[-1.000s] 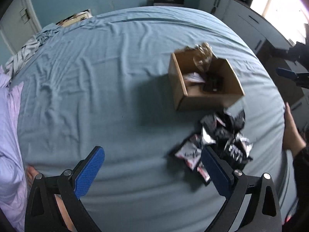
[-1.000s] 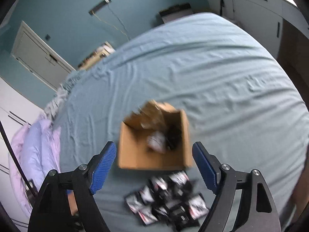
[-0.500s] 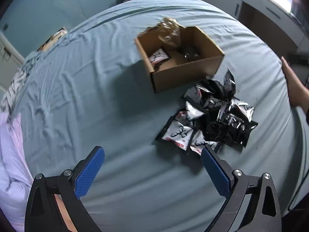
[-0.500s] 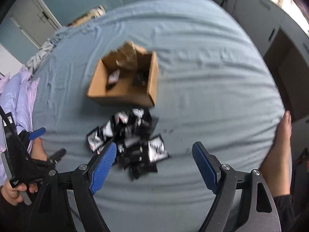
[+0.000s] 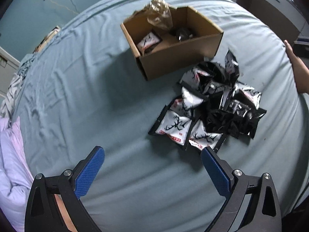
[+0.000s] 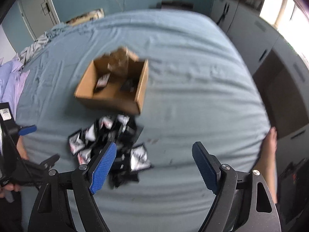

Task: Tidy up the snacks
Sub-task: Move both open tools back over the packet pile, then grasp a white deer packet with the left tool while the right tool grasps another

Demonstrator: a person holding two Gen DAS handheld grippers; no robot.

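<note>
A heap of black-and-white snack packets (image 5: 210, 108) lies on the blue bed sheet (image 5: 77, 96), just in front of an open cardboard box (image 5: 173, 58). Inside the box sit a white packet (image 5: 147, 41), a dark packet and a crumpled clear bag (image 5: 160, 16). My left gripper (image 5: 152, 156) hangs open above bare sheet, near the heap's front-left edge, holding nothing. In the right wrist view the heap (image 6: 108, 143) and box (image 6: 114, 85) are blurred; my right gripper (image 6: 154, 152) is open and empty, its left finger (image 6: 104, 162) over the heap's near edge.
Lilac bedding (image 5: 9, 164) is piled at the left side of the bed. A person's foot (image 6: 267, 154) rests against the bed's right edge. Grey cabinets (image 6: 270, 44) stand along the right wall. The left gripper's tool (image 6: 17, 154) shows at the far left of the right wrist view.
Both cameras have rolled and come lower and nearer the heap; box and packets now look larger. Both grippers stay just as wide open.
</note>
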